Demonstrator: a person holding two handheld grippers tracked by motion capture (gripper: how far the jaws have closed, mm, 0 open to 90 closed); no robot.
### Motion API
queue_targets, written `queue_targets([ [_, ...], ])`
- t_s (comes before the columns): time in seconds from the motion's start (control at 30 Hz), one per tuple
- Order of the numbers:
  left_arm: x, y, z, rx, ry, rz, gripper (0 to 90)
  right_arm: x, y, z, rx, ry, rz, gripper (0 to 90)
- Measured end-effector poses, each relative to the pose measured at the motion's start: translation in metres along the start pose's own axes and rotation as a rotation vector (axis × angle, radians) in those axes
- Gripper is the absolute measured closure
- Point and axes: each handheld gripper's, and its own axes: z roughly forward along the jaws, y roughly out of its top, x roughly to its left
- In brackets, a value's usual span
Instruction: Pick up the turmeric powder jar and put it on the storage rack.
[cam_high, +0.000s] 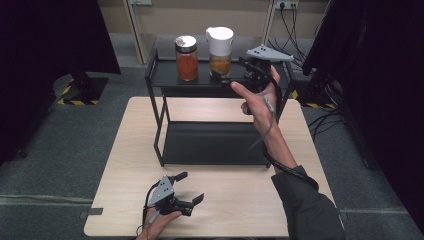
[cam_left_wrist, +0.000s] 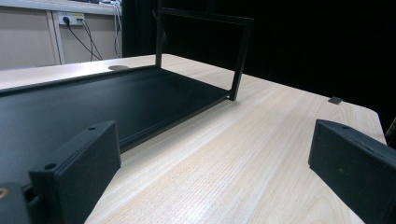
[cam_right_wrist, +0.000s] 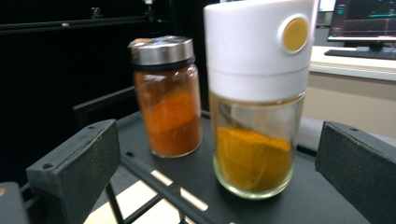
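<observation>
High view, jars: we count two on the top shelf of the black two-tier rack (cam_high: 159, 127), a steel-capped jar of red-orange spice (cam_high: 186, 58) and, near it on its right, a white-capped jar of yellow spice (cam_high: 220, 51), both upright.
High view, right gripper (cam_high: 239, 70): we see it held level at top-shelf height, just beside the white-capped jar.
High view, left gripper (cam_high: 190, 187): we see it low over the wooden table (cam_high: 115, 150), in front of the rack, jaws apart, nothing between them.
High view, lower shelf: we find nothing on it.
Left gripper view, jaws: we count two black pads, well apart, over bare wood; the rack's lower shelf (cam_left_wrist: 93, 105) lies ahead of them.
Right gripper view, jaws: we count two pads standing wide, neither touching glass.
Right gripper view, white-capped jar (cam_right_wrist: 257, 98): we place it ahead of the gap, toward the right-hand pad, with the steel-capped jar (cam_right_wrist: 167, 95) behind and to the side.
Progress: we judge the reach for the white-capped jar nearly complete; nothing is gripped.
Left to do: we judge closing on the jar, lifting it and setting it elsewhere all remain.
</observation>
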Motion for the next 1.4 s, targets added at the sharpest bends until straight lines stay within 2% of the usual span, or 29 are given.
queue_targets([
  [0.57, 0.000, 0.000, 0.000, -0.001, 0.006, 0.003, 1.8, -0.002, -0.033, -0.029, -0.044, 0.096, -0.024, 0.6],
  [0.77, 0.000, 0.000, 0.000, -0.001, 0.008, 0.002, 1.8, -0.001, -0.046, -0.035, -0.053, 0.115, -0.022, 0.6],
  [0.9, 0.000, 0.000, 0.000, -0.002, 0.011, 0.000, 1.8, 0.002, -0.053, -0.041, -0.057, 0.113, -0.044, 0.6],
  [1.4, 0.000, 0.000, -0.001, -0.002, 0.015, -0.001, 1.8, 0.003, -0.078, -0.057, -0.082, 0.152, -0.035, 0.6],
])
